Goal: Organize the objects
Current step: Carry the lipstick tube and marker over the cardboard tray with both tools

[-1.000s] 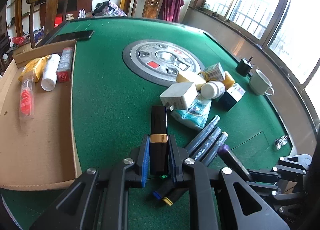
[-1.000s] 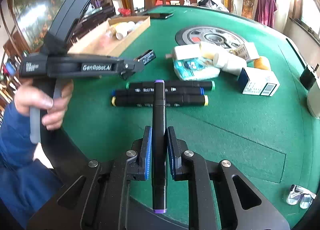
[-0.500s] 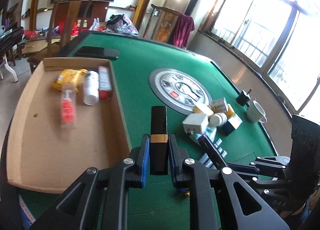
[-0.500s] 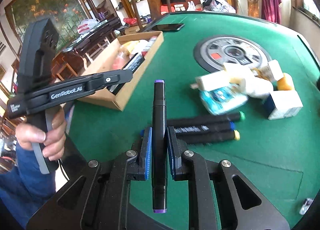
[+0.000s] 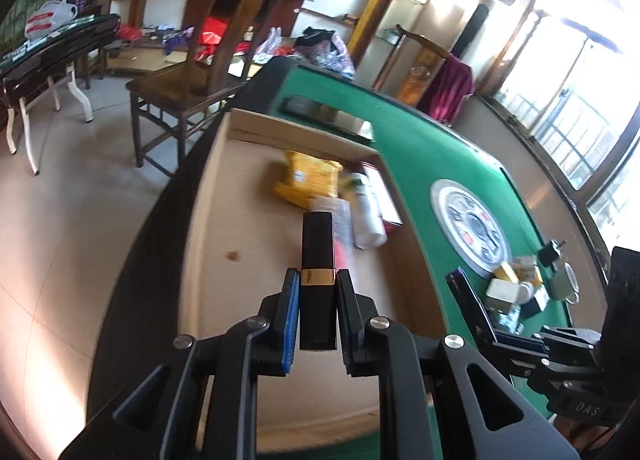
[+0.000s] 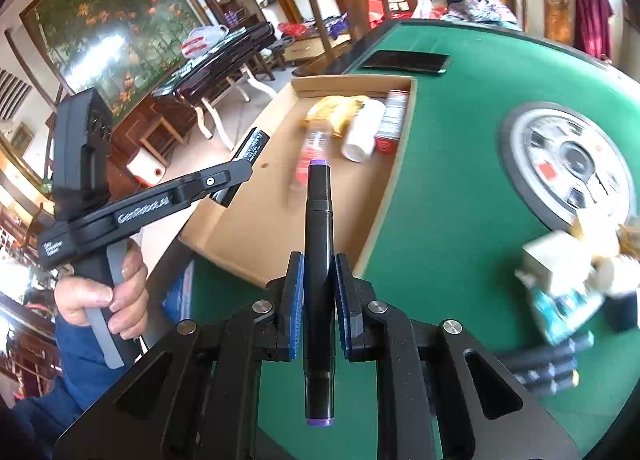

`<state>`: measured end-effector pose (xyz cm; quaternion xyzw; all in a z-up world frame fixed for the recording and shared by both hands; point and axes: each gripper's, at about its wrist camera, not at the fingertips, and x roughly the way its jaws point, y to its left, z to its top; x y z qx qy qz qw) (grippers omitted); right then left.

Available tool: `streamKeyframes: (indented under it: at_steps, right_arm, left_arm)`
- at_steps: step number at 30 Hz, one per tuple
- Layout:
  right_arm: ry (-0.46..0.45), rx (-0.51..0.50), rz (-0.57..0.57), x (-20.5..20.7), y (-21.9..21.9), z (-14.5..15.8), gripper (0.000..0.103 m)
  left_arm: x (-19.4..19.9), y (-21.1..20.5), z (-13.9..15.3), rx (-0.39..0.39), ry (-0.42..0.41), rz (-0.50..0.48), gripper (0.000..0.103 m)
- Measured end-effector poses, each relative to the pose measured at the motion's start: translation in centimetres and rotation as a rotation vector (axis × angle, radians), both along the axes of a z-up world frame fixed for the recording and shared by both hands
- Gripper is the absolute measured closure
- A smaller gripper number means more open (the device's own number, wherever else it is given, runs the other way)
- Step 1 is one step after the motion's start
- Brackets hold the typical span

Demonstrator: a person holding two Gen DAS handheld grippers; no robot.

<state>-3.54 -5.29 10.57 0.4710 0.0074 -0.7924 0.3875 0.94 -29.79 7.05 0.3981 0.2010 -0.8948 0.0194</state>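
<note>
Over the cardboard tray (image 5: 248, 220), black lipstick (image 5: 318, 260) in left tool (image 5: 318, 284)

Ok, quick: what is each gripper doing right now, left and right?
Left gripper: shut on the black lipstick tube.
Right gripper: shut on the purple-capped marker.

Motion blur smears the packets (image 5: 316, 176) at the cardboard tray's (image 5: 216, 220) far end and the boxes (image 6: 576, 264) near the table's (image 6: 452, 180) right edge.
</note>
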Motion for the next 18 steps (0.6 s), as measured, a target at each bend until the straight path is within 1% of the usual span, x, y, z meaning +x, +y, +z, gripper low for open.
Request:
streamKeyframes:
  at_steps: [5, 7, 10, 18]
  right_arm:
    - [-0.030, 0.025, -0.022, -2.2, -3.1, -1.6, 0.089]
    - [-0.053, 0.039, -0.040, -3.3, -3.8, -2.6, 0.089]
    - [-0.086, 0.051, -0.063, -4.6, -4.6, -3.8, 0.089]
    - [-0.116, 0.051, -0.112, -6.9, -6.8, -4.5, 0.089]
  left_arm:
    - [-2.5, -2.1, -1.1, -0.021, -0.069, 0.028, 0.087]
    - [-3.6, -2.2, -1.5, -0.043, -0.091, 0.023, 0.087]
    - [-4.9, -2.4, -2.0, -0.051, -0.121, 0.022, 0.087]
    - [-7.9, -3.2, -3.3, -0.050, -0.174, 0.038, 0.087]
